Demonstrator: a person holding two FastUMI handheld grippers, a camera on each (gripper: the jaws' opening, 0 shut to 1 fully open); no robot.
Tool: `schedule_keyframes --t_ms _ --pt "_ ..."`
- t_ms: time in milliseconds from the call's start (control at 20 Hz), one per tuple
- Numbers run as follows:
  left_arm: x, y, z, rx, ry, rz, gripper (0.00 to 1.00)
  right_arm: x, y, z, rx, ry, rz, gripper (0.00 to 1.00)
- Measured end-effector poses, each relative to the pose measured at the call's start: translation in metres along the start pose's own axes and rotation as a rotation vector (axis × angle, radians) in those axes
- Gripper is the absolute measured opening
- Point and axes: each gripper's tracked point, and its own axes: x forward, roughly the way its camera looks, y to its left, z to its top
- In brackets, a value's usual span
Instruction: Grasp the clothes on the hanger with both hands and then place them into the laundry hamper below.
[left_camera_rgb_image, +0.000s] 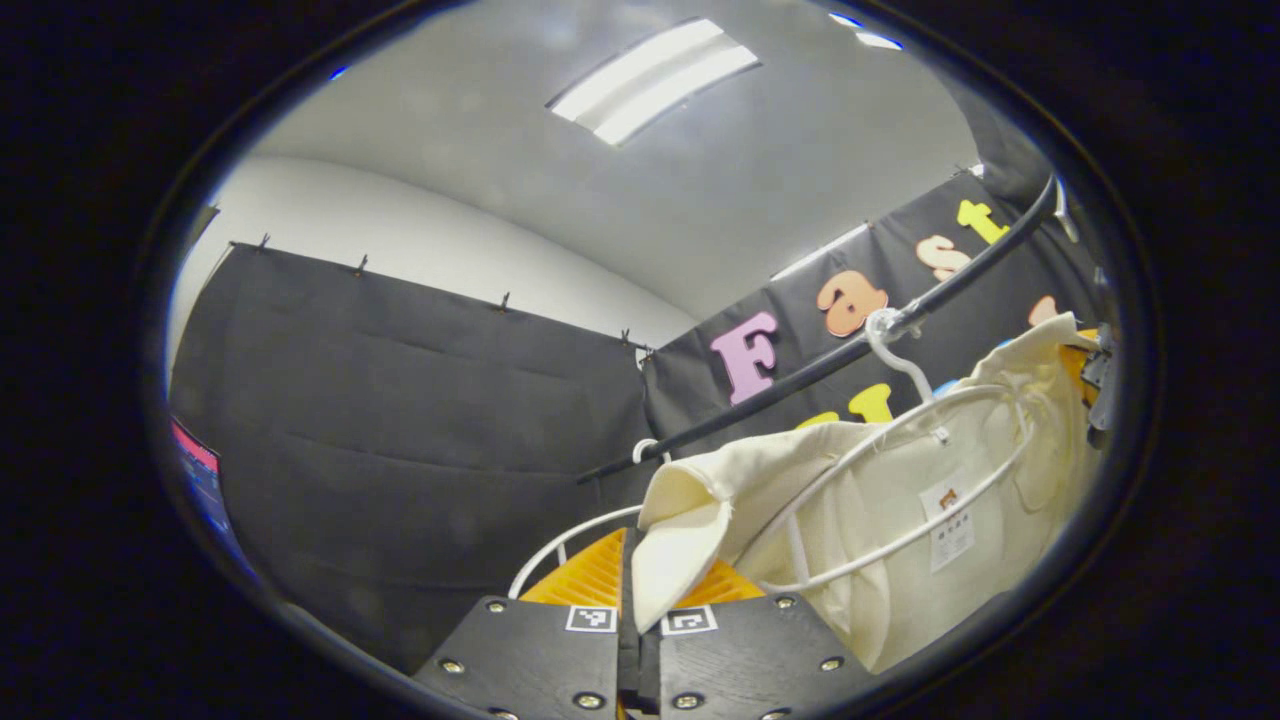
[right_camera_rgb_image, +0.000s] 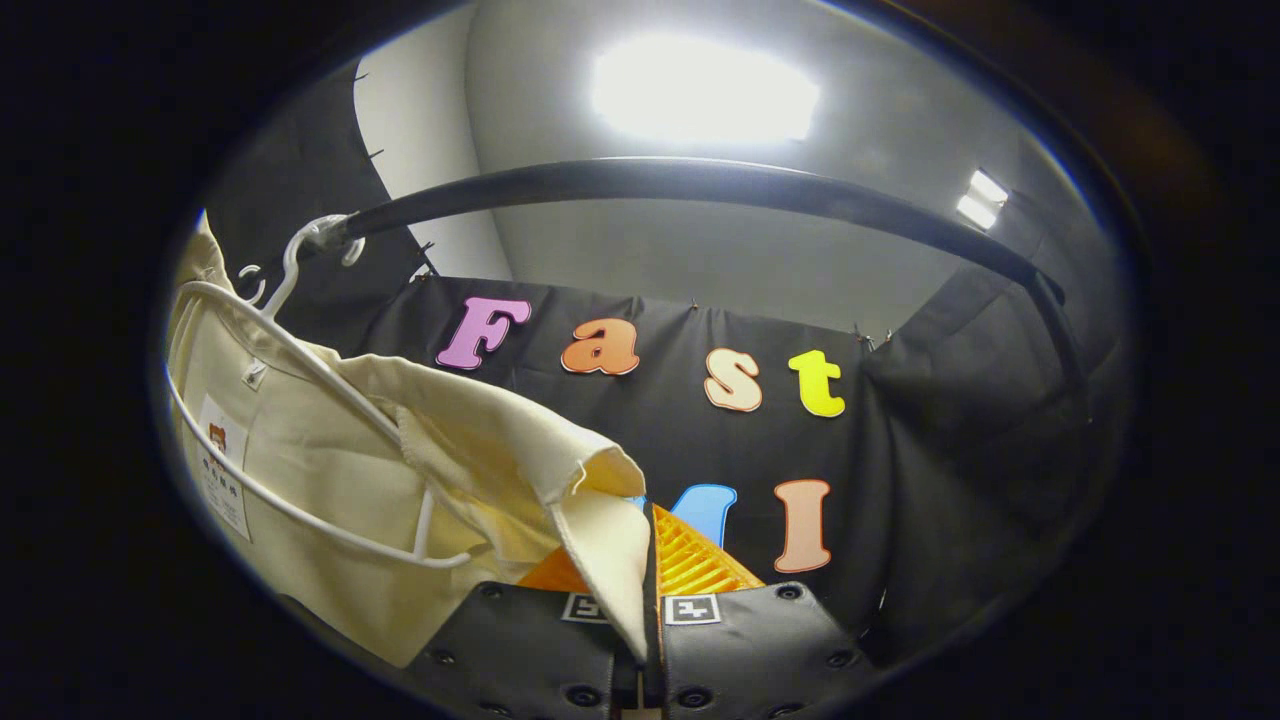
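A cream garment (left_camera_rgb_image: 900, 520) hangs on a white hanger (left_camera_rgb_image: 900, 470) hooked over a black rail (left_camera_rgb_image: 960, 280). My left gripper (left_camera_rgb_image: 640, 590) is shut on the garment's shoulder fold, which is pinched between its fingers. In the right gripper view the same cream garment (right_camera_rgb_image: 330, 470) hangs at the left on the white hanger (right_camera_rgb_image: 300, 360) under the rail (right_camera_rgb_image: 650, 185). My right gripper (right_camera_rgb_image: 645, 590) is shut on the opposite shoulder fold, the cloth running down between its fingers. The hamper is out of sight below.
The black rail (right_camera_rgb_image: 1040, 290) curves overhead and down at the right. Black cloth walls (left_camera_rgb_image: 400, 420) close the booth behind and to the side. A second white hanger loop (left_camera_rgb_image: 560, 545) shows beside the left fingers. A ceiling lamp (right_camera_rgb_image: 700, 90) glares above.
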Motion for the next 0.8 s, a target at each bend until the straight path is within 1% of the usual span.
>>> schedule_keyframes --t_ms 250,300,500,600,800 --pt "0.021 0.003 -0.011 -0.008 -0.001 0.005 0.0 0.018 0.004 -0.003 0.039 -0.011 -0.014 0.04" --pt "0.026 0.004 -0.012 -0.013 0.002 0.003 0.01 0.024 0.007 -0.004 0.044 -0.016 -0.016 0.04" --pt "0.039 0.005 -0.017 -0.034 0.007 -0.014 0.01 0.049 0.026 -0.014 0.066 -0.014 0.01 0.04" --pt "0.052 0.003 -0.022 -0.032 0.007 -0.032 0.0 0.059 0.037 -0.026 0.068 0.011 0.032 0.03" --pt "0.072 0.003 -0.033 -0.054 0.012 -0.079 0.01 0.071 0.053 -0.043 0.101 0.071 0.058 0.04"
